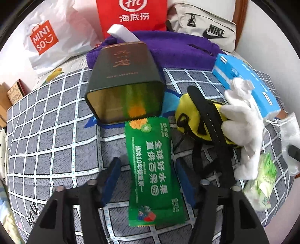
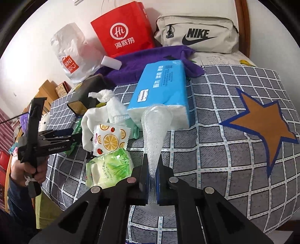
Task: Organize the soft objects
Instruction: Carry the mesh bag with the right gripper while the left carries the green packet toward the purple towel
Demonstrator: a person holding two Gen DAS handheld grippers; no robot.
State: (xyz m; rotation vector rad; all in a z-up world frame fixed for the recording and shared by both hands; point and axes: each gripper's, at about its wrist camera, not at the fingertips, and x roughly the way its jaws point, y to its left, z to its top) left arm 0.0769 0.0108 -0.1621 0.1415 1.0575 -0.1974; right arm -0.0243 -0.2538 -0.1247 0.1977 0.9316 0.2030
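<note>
In the left wrist view, the left gripper (image 1: 148, 180) has its two blue fingers spread apart. A long green snack packet (image 1: 151, 169) lies between them on the checked blanket (image 1: 46, 122). The fingers sit on each side of it, and I cannot tell if they touch it. Just past the packet's far end is a dark green tin (image 1: 123, 82) lying on its side, with its open mouth facing the gripper. The inside looks shiny, and I cannot see anything in it. To the right of the gripper are a yellow and black plush toy (image 1: 189, 116), a white cloth (image 1: 243, 127) and a blue tissue pack (image 1: 245, 80). Far behind are a purple towel (image 1: 178, 50), a red bag (image 1: 133, 16) and a white shopping bag (image 1: 48, 37).

In the right wrist view, the right gripper (image 2: 153, 180) is pressed together on a strip of clear bubble wrap (image 2: 155, 131). The strip runs up from the fingers toward the blue tissue pack (image 2: 161, 88). To the left of the gripper lie a light green tissue packet (image 2: 110, 169) and an orange-print wipe packet (image 2: 110, 138).
</note>
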